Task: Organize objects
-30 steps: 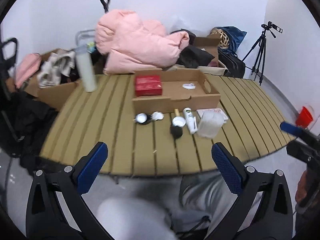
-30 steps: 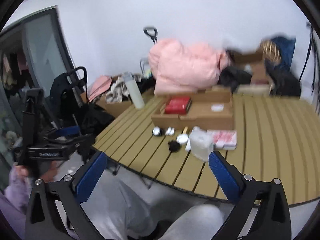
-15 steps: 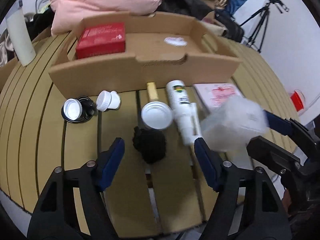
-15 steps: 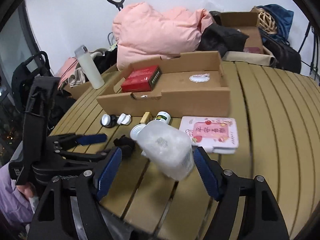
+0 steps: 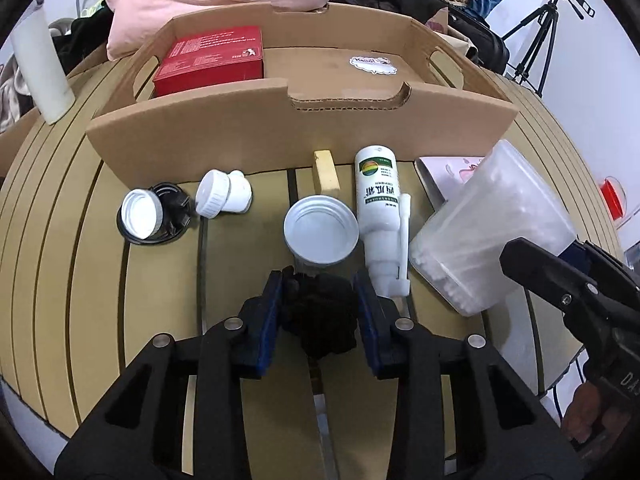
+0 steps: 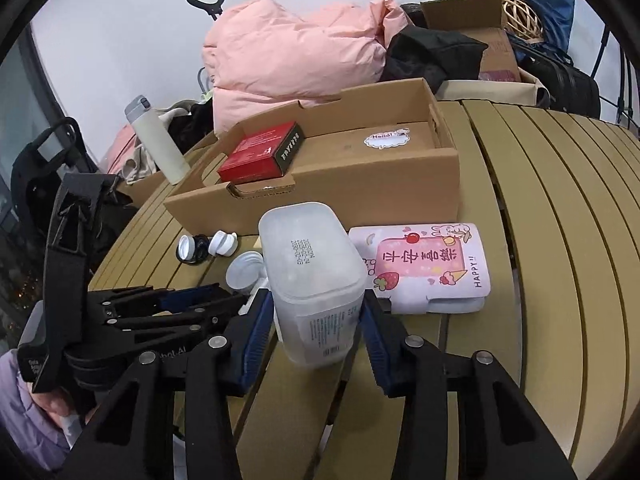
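My left gripper (image 5: pixel 320 300) is shut on a black fuzzy ball (image 5: pixel 322 316) lying on the slatted table. My right gripper (image 6: pixel 316 316) is shut on a clear plastic box of cotton swabs (image 6: pixel 314 276), also seen in the left wrist view (image 5: pixel 492 232). A cardboard tray (image 5: pixel 200 136) behind them holds a red box (image 5: pixel 210 58). In front of the tray lie a white spray bottle (image 5: pixel 380 216), a round metal lid (image 5: pixel 320 232), a white cap (image 5: pixel 222 196), a small jar lid on a black cable (image 5: pixel 142 214) and a tan eraser-like block (image 5: pixel 326 172).
A pink-patterned packet (image 6: pixel 424 268) lies right of the swab box. A tall white bottle (image 5: pixel 40 72) stands at the table's far left. A pink jacket (image 6: pixel 288 56), bags and boxes are piled behind the tray. A tripod (image 5: pixel 536 44) stands at the right.
Both grippers moved in low over the table and closed: the left one around the black ball, the right one around the swab box.
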A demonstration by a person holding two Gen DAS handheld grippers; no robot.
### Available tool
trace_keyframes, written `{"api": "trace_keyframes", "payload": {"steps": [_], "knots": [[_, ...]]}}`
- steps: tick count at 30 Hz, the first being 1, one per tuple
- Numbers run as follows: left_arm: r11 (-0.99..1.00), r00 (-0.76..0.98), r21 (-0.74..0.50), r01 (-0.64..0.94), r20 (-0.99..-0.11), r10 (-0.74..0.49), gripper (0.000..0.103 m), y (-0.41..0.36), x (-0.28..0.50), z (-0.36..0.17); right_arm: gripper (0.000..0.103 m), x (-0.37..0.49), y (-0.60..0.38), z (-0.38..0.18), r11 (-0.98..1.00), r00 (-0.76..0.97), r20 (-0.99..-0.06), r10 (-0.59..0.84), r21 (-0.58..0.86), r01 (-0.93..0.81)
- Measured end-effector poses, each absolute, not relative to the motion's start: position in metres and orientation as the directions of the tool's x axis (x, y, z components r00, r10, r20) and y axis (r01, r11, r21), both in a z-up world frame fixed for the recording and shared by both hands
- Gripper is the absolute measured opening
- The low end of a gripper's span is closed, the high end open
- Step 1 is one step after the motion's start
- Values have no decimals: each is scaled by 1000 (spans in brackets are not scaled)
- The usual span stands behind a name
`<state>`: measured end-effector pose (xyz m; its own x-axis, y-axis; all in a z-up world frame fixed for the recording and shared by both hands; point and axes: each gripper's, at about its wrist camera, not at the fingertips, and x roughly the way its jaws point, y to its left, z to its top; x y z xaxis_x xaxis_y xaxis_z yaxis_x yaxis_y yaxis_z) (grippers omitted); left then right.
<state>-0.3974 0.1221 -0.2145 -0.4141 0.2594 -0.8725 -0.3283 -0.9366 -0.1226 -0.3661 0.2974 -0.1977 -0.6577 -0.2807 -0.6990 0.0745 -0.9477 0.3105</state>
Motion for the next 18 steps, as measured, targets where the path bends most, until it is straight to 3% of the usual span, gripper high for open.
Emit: {"api": "trace_keyframes", "payload": {"steps": [7,12,18], "knots": [[-962,-437,-177,-210,-863,254,31,91,-405,-208,48,-354,346,-202,-861,-613,-710,-346,500,-93],[-962,-417,-201,-184,-871,261,31,87,-410,-210,53,-339,385,-203,-860,-621,-762,-181,429,-275],[-970,-417,-164,-178,-881,225,34,88,-412,-213,53,-327,379,-179,-887,-655,-753,-62,343,-310]]}}
